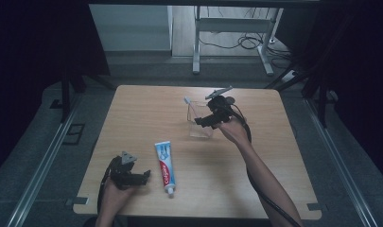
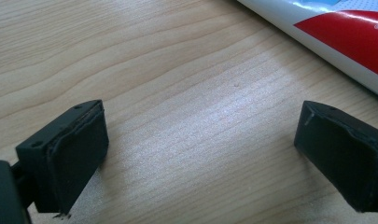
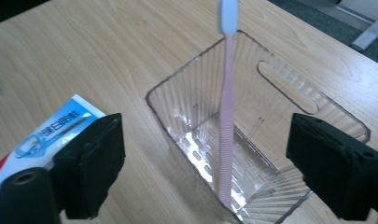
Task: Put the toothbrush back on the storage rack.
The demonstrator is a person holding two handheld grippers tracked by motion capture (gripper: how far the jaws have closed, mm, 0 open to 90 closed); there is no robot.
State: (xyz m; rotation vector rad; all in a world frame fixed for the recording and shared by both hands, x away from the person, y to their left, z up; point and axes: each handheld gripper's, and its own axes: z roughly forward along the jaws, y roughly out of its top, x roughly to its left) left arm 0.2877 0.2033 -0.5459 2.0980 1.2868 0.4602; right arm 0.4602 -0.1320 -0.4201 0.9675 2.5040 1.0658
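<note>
Our right tongs (image 3: pixel 203 154) hung wide open and empty over the clear basket (image 3: pixel 289 84), where the pink toothbrush (image 3: pixel 227 116) leaned; left tongs (image 2: pixel 198 154), equally open, rested beside the toothpaste tube (image 1: pixel 164 166).

Wooden table (image 1: pixel 146 113), grey floor (image 1: pixel 42 142)

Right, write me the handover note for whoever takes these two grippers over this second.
Left gripper: open, empty, low over the near-left table, beside the toothpaste tube.
Right gripper: open, empty, at the clear bin, jaws either side of it.
Things: pink toothbrush stands in the bin, leaning on its far rim, head up. Tube lies flat on the table, outside the bin.
Done: toothbrush is in.
Left, most likely: pick up the tube and put it in the bin too.
</note>
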